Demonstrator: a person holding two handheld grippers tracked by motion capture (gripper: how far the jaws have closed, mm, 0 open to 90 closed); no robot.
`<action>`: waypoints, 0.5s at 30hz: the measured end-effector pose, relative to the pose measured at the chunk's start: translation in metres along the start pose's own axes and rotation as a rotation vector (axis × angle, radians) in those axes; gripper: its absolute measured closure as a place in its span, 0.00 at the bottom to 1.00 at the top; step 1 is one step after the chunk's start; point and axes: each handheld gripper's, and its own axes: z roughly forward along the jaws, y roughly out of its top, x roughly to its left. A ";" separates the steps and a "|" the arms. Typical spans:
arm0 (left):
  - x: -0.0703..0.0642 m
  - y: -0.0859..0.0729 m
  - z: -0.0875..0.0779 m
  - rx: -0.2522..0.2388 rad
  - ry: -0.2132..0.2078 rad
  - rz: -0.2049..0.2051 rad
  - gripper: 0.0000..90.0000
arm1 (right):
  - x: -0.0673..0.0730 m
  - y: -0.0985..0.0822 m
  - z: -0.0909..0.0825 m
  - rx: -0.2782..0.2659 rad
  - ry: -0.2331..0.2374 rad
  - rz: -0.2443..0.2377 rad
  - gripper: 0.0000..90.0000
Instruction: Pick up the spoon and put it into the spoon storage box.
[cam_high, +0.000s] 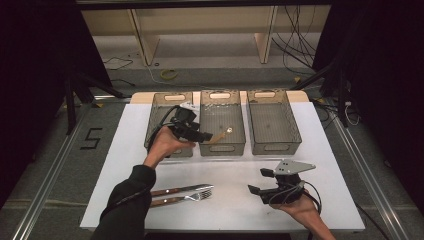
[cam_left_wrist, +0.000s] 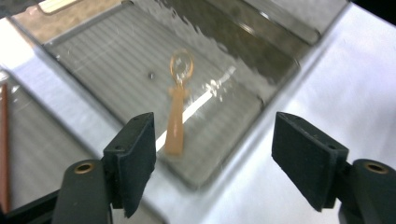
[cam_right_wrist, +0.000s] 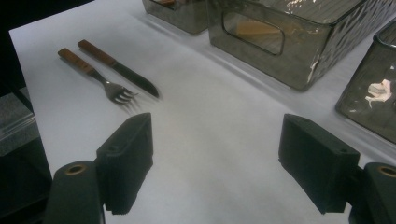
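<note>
From the high view, my left gripper hangs over the near-left corner of the middle bin, jaws spread wide and empty. A small tan spoon lies on that bin's floor, just beyond my jaws. My right gripper rests low over the desk, well in front of the middle bin and to its right, jaws also wide with nothing in them. A fork and a knife lie side by side on the desk, in front of the middle bin and to its left.

In the left gripper view, the spoon lies flat inside the middle bin, bowl away from me, handle end pointing toward my left jaw. It looks light, thin and stiff, probably wood or plastic, so I judge it would slide on the ribbed floor if nudged. I would pinch it across the wider handle end, gently.

In the right gripper view, my jaws stand wide over bare desk. The fork and knife lie ahead to my left, wooden handles away from me; the middle bin's cut-out handle faces me.
</note>
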 end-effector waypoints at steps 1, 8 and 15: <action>-0.001 -0.005 -0.005 0.001 -0.003 0.006 0.32 | 0.000 0.000 0.000 0.001 -0.001 -0.001 0.30; -0.006 -0.044 -0.030 0.024 -0.005 0.031 0.32 | 0.001 0.001 0.000 -0.001 -0.001 -0.001 0.30; -0.009 -0.060 -0.042 0.068 0.025 0.055 0.30 | 0.001 0.001 0.000 -0.002 -0.002 0.000 0.30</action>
